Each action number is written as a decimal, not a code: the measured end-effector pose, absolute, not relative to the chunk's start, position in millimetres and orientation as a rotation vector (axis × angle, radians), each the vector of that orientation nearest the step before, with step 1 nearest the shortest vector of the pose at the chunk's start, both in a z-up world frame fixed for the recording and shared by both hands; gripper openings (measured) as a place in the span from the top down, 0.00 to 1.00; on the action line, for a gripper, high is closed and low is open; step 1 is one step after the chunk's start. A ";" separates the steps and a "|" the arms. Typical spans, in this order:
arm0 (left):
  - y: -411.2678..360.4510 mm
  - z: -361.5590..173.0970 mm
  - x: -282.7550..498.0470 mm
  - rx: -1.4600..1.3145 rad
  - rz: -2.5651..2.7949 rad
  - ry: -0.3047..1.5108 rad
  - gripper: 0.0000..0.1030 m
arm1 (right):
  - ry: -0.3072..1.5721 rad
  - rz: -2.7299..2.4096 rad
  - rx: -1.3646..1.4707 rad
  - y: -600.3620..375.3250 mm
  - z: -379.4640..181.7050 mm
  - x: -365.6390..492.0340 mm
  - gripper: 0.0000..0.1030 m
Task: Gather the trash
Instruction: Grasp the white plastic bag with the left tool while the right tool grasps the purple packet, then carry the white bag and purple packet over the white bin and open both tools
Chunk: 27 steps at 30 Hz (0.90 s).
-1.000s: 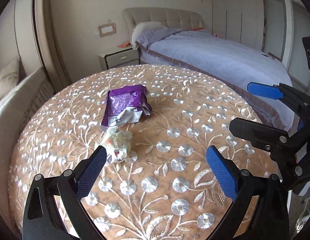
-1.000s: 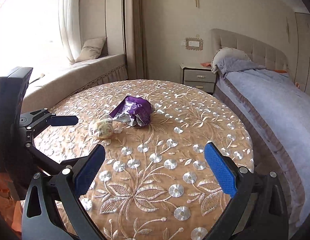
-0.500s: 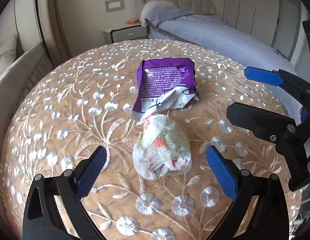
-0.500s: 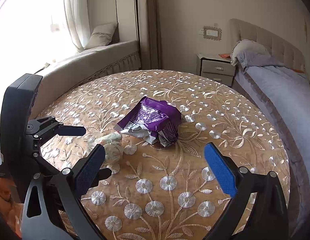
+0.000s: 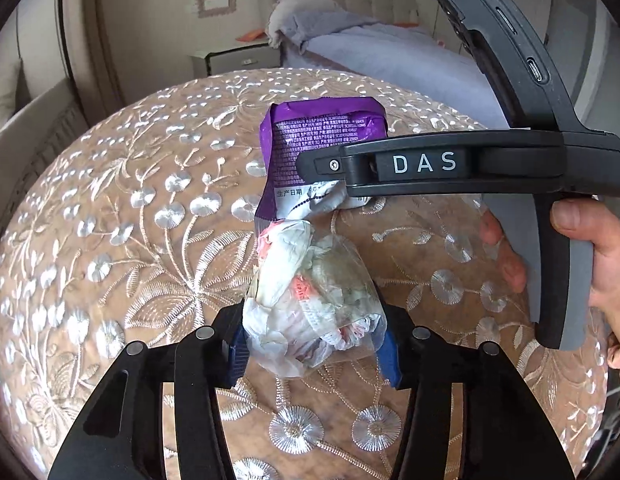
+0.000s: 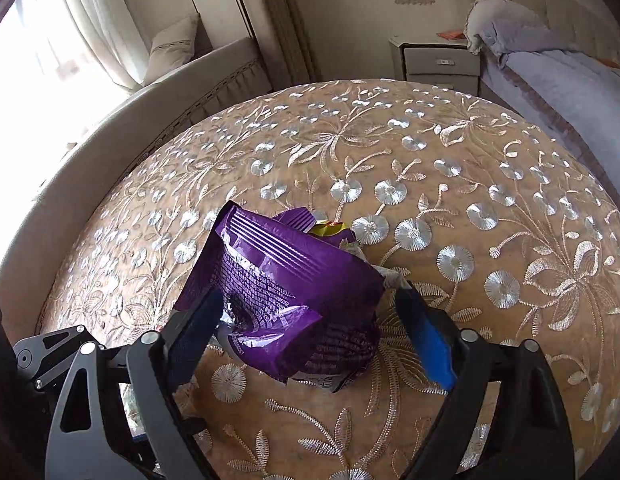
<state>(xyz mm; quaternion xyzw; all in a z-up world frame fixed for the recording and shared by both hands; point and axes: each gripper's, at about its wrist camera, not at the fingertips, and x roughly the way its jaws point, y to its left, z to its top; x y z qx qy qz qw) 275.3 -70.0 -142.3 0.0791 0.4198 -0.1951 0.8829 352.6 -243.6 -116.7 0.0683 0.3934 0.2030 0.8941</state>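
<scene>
Bedroom surroundings frame a round counter under an embroidered cloth, with a bed and nightstand at 12 o'clock.

From the left wrist, the left hand-held gripper is seen closed on a clear bag stuffed with crumpled paper; half a second ago its jaws stood wide around the bag, and they have just been closing. At 12 o'clock of the bag lies a purple wrapper, partly hidden by the right hand-held gripper, which is held by a hand at 3 o'clock.

From the right wrist, the right hand-held gripper straddles the wrapper; its jaws have just been closing. The left pad seems to touch, while the right pad is seen just clear, so no grip is judged yet.

No bin is in view. The bag looks ready for lifting.
</scene>
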 end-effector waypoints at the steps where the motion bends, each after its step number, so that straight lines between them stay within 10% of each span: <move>1: -68.8 -142.1 275.3 0.157 -0.408 0.874 0.52 | 0.809 0.412 0.135 -243.6 -115.8 348.2 0.31; 27: -116.9 -62.9 115.5 0.156 -0.454 0.645 0.52 | 0.409 0.084 -0.057 -323.3 -43.1 81.3 0.35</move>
